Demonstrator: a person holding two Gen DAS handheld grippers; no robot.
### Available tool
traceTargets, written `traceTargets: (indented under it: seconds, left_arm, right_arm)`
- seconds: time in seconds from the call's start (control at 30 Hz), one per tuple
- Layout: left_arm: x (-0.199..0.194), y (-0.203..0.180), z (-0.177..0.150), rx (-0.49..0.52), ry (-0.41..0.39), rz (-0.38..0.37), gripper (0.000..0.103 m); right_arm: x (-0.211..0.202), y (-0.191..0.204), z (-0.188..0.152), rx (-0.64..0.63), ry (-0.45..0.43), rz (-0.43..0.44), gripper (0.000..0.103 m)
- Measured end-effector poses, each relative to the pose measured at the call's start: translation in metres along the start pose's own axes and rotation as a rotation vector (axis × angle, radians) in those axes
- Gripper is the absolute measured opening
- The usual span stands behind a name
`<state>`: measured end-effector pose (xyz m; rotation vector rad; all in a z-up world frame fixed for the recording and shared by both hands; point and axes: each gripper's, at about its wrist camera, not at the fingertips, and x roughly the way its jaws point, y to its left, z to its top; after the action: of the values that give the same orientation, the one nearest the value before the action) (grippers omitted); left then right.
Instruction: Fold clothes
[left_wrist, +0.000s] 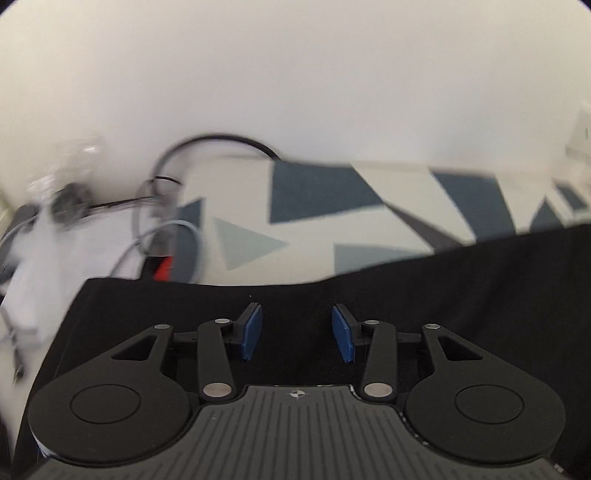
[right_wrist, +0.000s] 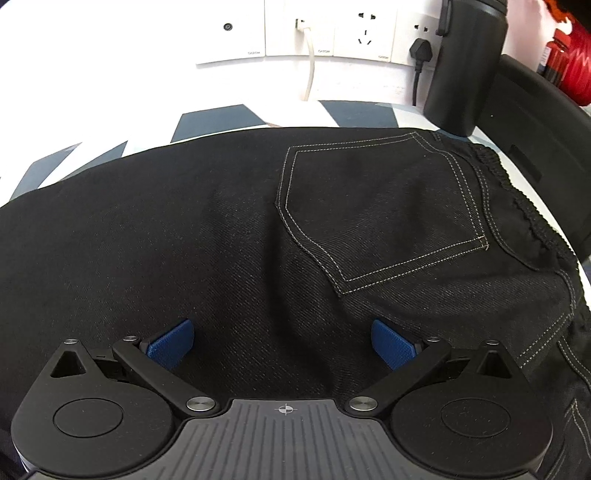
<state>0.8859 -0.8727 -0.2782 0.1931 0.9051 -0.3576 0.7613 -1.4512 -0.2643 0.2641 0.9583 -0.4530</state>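
Lying flat: black jeans (right_wrist: 258, 221), waistband right | left claw (left_wrist: 297, 334) parted, empty | right claw (right_wrist: 282, 345) wide, empty

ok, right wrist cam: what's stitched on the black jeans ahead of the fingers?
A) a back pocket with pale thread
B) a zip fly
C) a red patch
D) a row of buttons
A: a back pocket outlined in pale double stitching sits on the black jeans, up and right of the open right gripper.
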Motion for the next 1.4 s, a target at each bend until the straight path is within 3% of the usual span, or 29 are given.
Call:
traceTargets:
  seconds: [0.1,0.13,0.17,0.33,0.6,0.73,0.83,0.87,0.93,1.03,1.1,1.23,1.4]
  left_arm:
    - [0.006,-0.006,0.001,0.023,-0.011,-0.035,0.043]
    - [0.007,-0.006,0.002,0.020,-0.019,-0.042,0.033]
    - [0.008,-0.006,0.002,0.014,-0.024,-0.052,0.004]
    - [0.017,-0.013,0.004,0.062,-0.076,0.010,0.003]
    - [0.030,-0.008,0.020,0.015,-0.089,0.064,0.004]
    - [0.015,-0.012,0.019,-0.029,-0.053,0.084,0.026]
    - [-0.006,-0.031,0.008,-0.063,-0.044,-0.024,0.048]
    - [-0.012,-0.045,0.004,-0.049,-0.046,-0.060,0.064]
    - [-0.021,-0.075,-0.004,-0.014,-0.044,-0.109,0.077]
    - [-0.024,-0.118,-0.016,-0.016,-0.012,-0.195,0.077]
    - [-0.025,-0.141,-0.022,-0.023,-0.001,-0.223,0.077]
    - [-0.021,-0.183,-0.026,0.015,-0.005,-0.126,0.083]
    - [-0.011,-0.201,-0.021,-0.003,-0.003,-0.036,0.093]
  right_arm:
    - [-0.001,0.001,-0.003,0.010,-0.014,-0.005,0.102]
    - [-0.002,0.001,-0.004,0.012,-0.020,-0.006,0.102]
    - [-0.002,0.001,-0.005,0.015,-0.026,-0.008,0.102]
    - [-0.001,0.002,-0.002,0.032,-0.039,-0.018,0.102]
    - [0.007,0.008,0.006,0.063,-0.062,-0.043,0.102]
    - [0.008,0.004,0.013,0.029,-0.015,-0.020,0.102]
    - [0.008,-0.020,0.015,0.050,-0.016,-0.088,0.102]
    - [0.009,-0.032,0.014,0.071,-0.024,-0.118,0.102]
    - [0.010,-0.061,0.010,0.128,-0.008,-0.056,0.102]
    - [0.002,-0.079,0.013,0.172,0.037,-0.037,0.101]
    - [-0.014,-0.087,0.021,0.137,-0.002,-0.009,0.098]
    - [-0.026,-0.130,0.050,0.125,-0.101,-0.023,0.101]
    - [0.016,-0.201,0.090,0.231,-0.084,-0.146,0.101]
